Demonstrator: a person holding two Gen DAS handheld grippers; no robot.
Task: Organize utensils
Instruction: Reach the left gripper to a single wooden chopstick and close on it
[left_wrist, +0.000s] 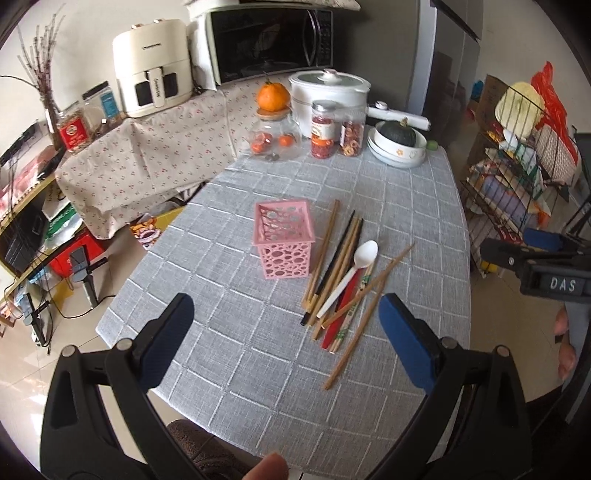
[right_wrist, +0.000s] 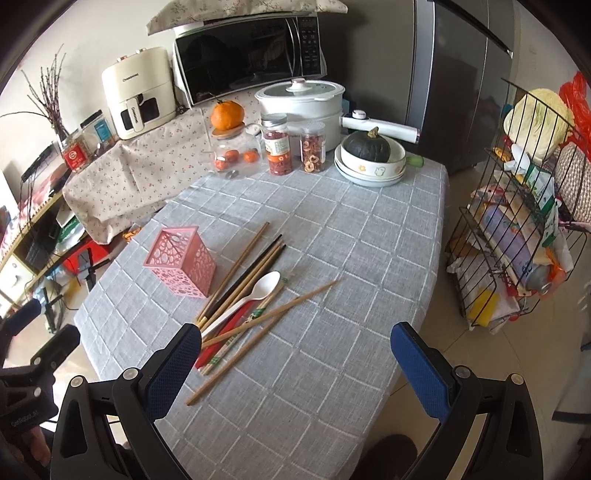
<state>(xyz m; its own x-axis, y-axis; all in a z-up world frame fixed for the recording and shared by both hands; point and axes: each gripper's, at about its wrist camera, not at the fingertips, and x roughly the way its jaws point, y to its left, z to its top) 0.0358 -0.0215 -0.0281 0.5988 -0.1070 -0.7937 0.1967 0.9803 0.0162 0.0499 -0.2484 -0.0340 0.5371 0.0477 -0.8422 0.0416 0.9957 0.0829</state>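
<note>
A pink perforated utensil holder (left_wrist: 283, 242) (right_wrist: 181, 261) stands upright and empty on the grey checked tablecloth (left_wrist: 258, 350) (right_wrist: 332, 332). To its right lies a loose pile of several wooden and black chopsticks (left_wrist: 338, 254) (right_wrist: 243, 273), a white plastic spoon (left_wrist: 354, 269) (right_wrist: 255, 295) and a red utensil (left_wrist: 341, 310) (right_wrist: 225, 336). My left gripper (left_wrist: 286, 334) hovers open above the near table edge, its right pad beside the pile. My right gripper (right_wrist: 295, 363) is open too, its left pad just over the near ends of the chopsticks. Neither holds anything.
At the table's far end stand a glass jar with an orange on its lid (left_wrist: 273, 125) (right_wrist: 231, 144), two dried-food jars (left_wrist: 325, 129) (right_wrist: 279, 146), a white pot (left_wrist: 330, 94) (right_wrist: 301, 107) and stacked bowls holding a dark squash (left_wrist: 399, 142) (right_wrist: 369, 158). A wire rack (right_wrist: 517, 236) stands right.
</note>
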